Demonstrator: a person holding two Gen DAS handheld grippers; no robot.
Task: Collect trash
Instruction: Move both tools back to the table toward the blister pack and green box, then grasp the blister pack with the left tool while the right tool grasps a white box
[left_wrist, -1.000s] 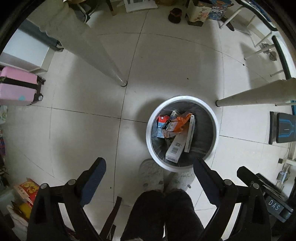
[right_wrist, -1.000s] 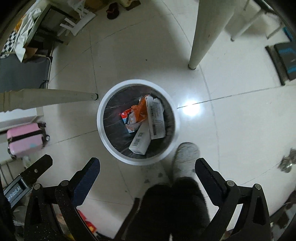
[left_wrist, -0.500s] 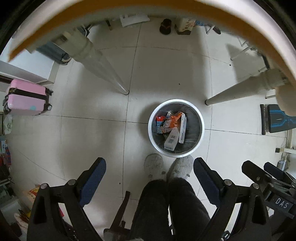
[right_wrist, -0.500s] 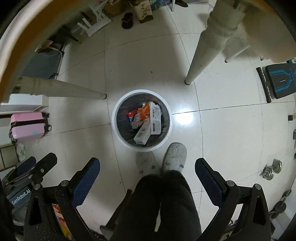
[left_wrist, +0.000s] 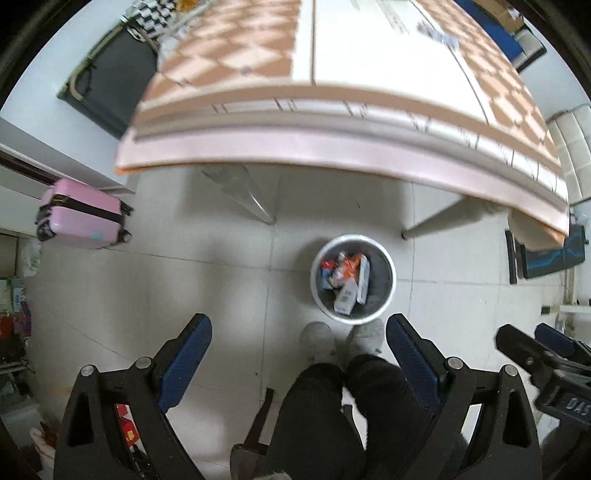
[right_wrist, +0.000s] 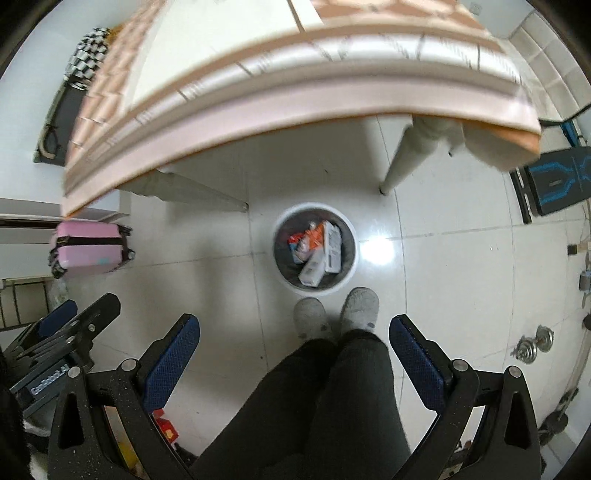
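Note:
A round white bin stands on the tiled floor far below, under the front edge of a table. Inside it lie white cartons and an orange wrapper. My left gripper hangs high above the floor, open, with nothing between its blue pads. My right gripper is also open and empty, at about the same height; the bin sits below and ahead of it. Each gripper shows at the edge of the other's view.
The table wears a peach checked cloth and has pale legs. A person's dark trousers and grey slippers stand just in front of the bin. A pink suitcase is at left, a black-and-blue board at right.
Both grippers have risen well above the bin, from under the table to above its top. The bin looks much smaller now and the tablecloth's top has come into view.

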